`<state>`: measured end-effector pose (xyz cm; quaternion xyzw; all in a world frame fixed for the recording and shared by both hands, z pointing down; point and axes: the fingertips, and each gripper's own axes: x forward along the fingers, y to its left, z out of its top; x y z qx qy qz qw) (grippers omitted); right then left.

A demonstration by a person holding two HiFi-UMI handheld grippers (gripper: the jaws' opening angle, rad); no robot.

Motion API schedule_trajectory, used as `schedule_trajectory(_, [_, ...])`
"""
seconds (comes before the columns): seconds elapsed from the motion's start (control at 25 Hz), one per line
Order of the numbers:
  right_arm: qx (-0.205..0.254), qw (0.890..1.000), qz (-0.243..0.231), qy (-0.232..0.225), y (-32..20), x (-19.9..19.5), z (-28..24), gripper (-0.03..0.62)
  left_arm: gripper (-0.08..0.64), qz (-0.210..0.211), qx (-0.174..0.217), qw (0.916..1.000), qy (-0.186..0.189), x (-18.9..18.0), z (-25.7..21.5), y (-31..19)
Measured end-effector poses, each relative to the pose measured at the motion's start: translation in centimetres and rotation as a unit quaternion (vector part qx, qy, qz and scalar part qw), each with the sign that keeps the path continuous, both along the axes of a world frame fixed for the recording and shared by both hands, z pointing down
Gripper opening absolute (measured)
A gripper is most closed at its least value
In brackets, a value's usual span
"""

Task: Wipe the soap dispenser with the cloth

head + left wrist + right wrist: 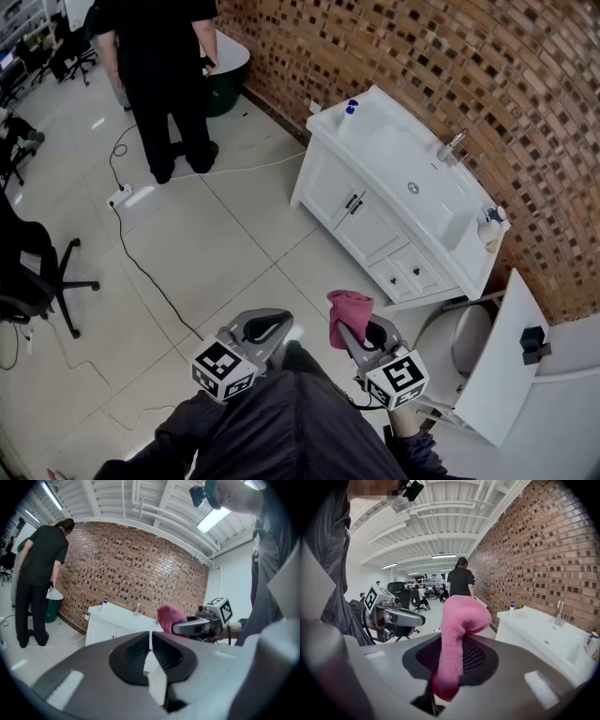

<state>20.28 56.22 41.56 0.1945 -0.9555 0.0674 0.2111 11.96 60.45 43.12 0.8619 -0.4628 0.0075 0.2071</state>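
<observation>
Right gripper view: pink cloth [461,616] clamped in right tool [451,654]; left tool [151,639] closed, empty.

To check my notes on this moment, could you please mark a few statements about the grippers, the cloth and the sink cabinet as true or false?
1. The right gripper is clamped on a pink cloth. True.
2. The left gripper has its jaws wide apart. False: they are together, with nothing between them.
3. The cloth lies on the sink counter. False: it is held in the air, well away from the counter.
4. A person in black stands on the tiled floor near the brick wall. True.
</observation>
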Motion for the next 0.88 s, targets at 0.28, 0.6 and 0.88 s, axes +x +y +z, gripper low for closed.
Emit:
schedule_trajectory(0.28, [-0.010, 1.000, 0.003, -0.004, -4.8, -2.0, 0.5, 0.086, 0.000, -0.009, -0.005, 0.9999, -0.002, -2.5, 0.4, -4.7])
schedule_trajectory(0.6, [-0.006, 1.000, 0.009, -0.007, -16.0, -5.3, 2.5, 0.086, 0.000, -0.023, 0.000, 0.9997, -0.008, -6.2, 1.7, -15.7])
schedule_trajectory(0.88, [-0.026, 1.000, 0.011, -0.009, -30.8, -7.7, 3.8, 0.086, 0.000, -0.015, -0.022, 0.9995, -0.017, -9.0, 2.3, -31.6])
